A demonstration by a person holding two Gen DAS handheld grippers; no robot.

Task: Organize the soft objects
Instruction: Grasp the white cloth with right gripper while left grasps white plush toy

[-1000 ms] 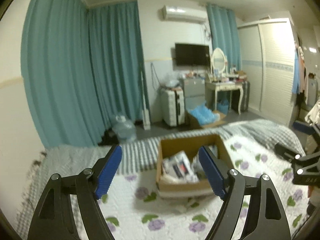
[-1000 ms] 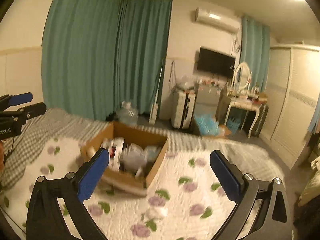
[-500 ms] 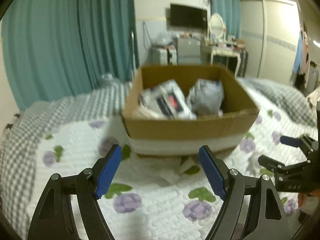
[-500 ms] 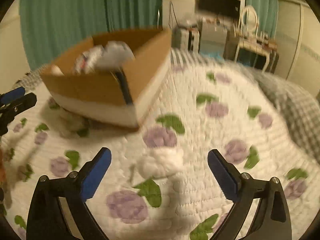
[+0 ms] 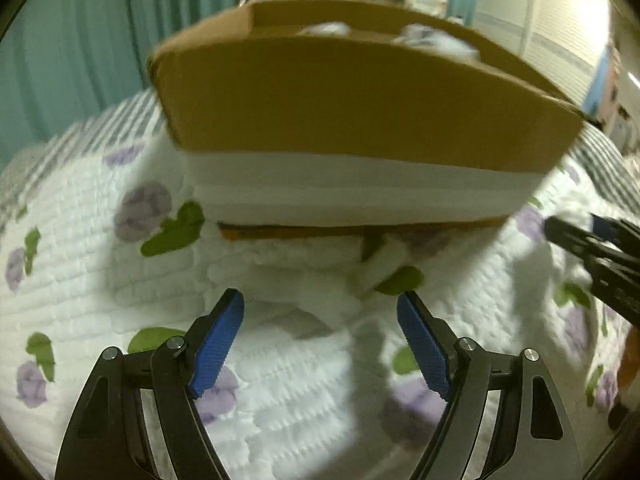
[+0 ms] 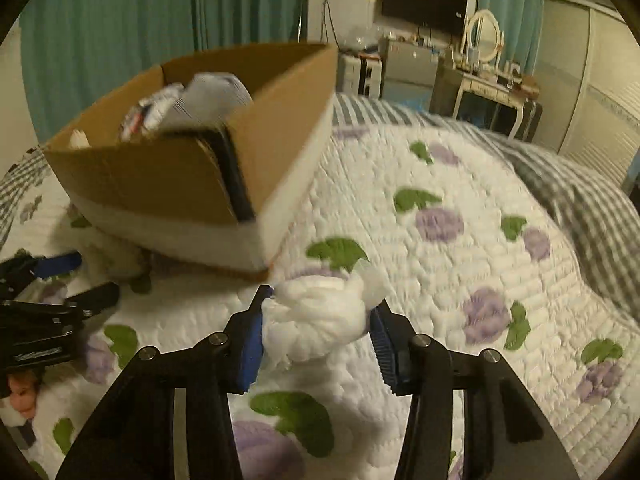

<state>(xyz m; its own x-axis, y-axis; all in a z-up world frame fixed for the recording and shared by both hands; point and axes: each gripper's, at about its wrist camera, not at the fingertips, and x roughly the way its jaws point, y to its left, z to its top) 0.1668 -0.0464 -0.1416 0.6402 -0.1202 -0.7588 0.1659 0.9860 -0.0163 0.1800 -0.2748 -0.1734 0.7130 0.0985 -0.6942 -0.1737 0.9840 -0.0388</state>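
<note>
A white fluffy bundle (image 6: 316,320) sits between the blue pads of the right gripper (image 6: 316,332), whose jaws are clamped on it, just in front of the near corner of the cardboard box (image 6: 192,168) and low over the bed quilt (image 6: 460,248). The box stands on the bed and already holds several soft items: a grey-white cloth wad (image 6: 212,100) and a printed packet (image 6: 152,112) show above its rim. So part of the sorting looks done; this bundle has yet to go in. More white soft stuff (image 5: 304,280) lies on the quilt against the foot of the box's near wall, and it probably needs collecting too.

The left gripper (image 5: 320,336) is held low in front of that wall, pointing at the box, its jaws apart with nothing between them, the white stuff just ahead of the pads. The right gripper is angled level toward the box corner, to the right of the left one.
</note>
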